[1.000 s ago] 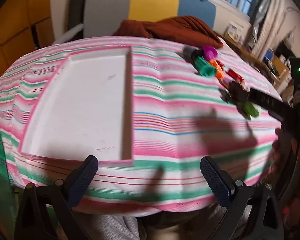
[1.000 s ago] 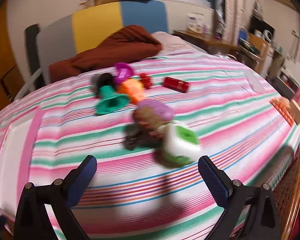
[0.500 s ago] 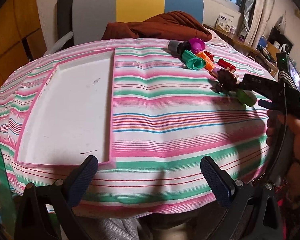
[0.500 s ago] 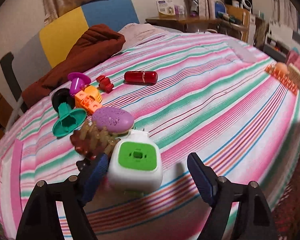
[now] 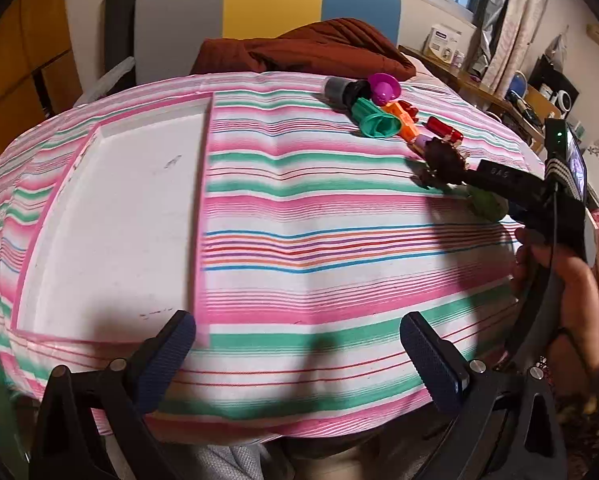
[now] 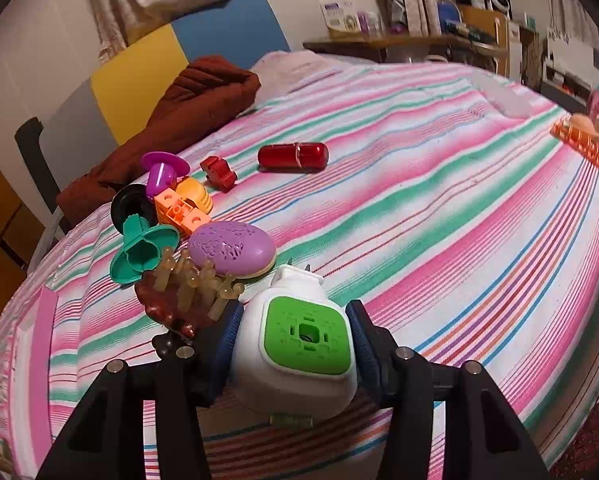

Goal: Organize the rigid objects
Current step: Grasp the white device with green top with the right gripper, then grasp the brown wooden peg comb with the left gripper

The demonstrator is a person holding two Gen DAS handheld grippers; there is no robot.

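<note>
- Jaws of the right gripper [image 6: 295, 348] closing around a white plug-in device with a green face [image 6: 299, 336]; both blue pads look to be touching its sides, device resting on the striped cloth.
- Jaws of the left gripper [image 5: 299, 356] spread wide, nothing between them, hovering over the near edge of the striped desk [image 5: 339, 248].
- White tray with pink rim [image 5: 115, 216] lies on the left part of the desk, nothing in it.
- Toy cluster sits just beyond and left of the white device: brown bristled brush [image 6: 183, 296] touching the right gripper's left pad side, purple egg-shaped piece [image 6: 233, 250] just behind the device, teal flanged piece [image 6: 141, 254], orange block [image 6: 179, 212], yellow-orange ribbed piece [image 6: 195, 196], black round cap [image 6: 133, 204], magenta mushroom-shaped piece [image 6: 163, 168].
- Small red piece [image 6: 219, 172] and red capsule [image 6: 293, 156] lie a little apart, farther back on the cloth.
- Orange comb-like item [image 6: 583, 148] at the far right edge of the desk, well apart from the cluster.
- Person's hand [image 5: 559, 280] holds the right gripper's handle, seen from the left wrist view.
- Brown blanket [image 5: 307, 52] heaped behind the desk against a grey, yellow and blue headboard [image 5: 267, 4].
</note>
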